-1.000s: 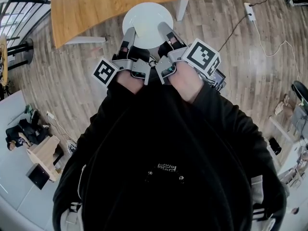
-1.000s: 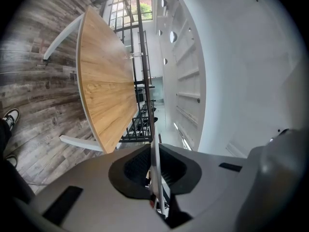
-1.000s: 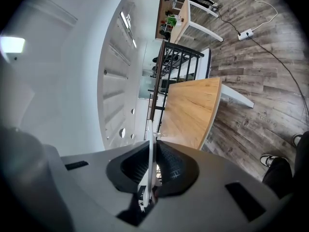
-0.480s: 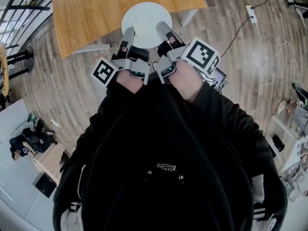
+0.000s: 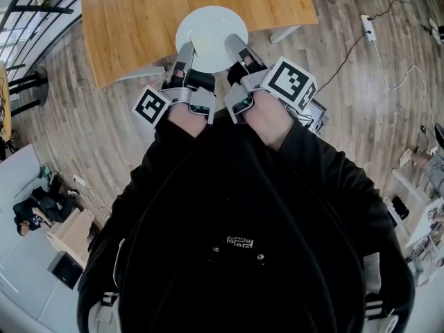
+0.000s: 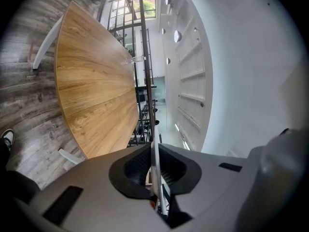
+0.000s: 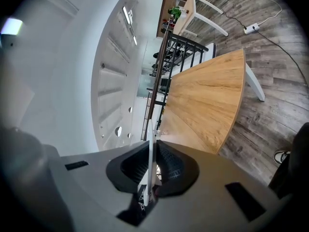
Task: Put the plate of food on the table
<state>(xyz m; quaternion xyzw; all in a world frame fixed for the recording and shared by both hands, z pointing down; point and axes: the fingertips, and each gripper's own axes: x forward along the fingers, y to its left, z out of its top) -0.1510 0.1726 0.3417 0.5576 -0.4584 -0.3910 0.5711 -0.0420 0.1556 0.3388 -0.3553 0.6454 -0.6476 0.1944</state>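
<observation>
"How are the hands set?"

"Tucked in close to the chest, side by side. The left gripper and the right gripper both point to twelve o'clock. Each has its jaws pinched tight on the near rim of the white plate, the left at about seven o'clock on the rim and the right at five."

"And where's the plate?"

"Held flat at twelve, across the near edge of the wooden table. Whether it touches the top, I can't tell."

"Any room around it?"

"The tabletop spreads wide towards eleven and one. A white table leg stands near the right gripper at one. A power strip lies on the floor at two, well apart."
</observation>
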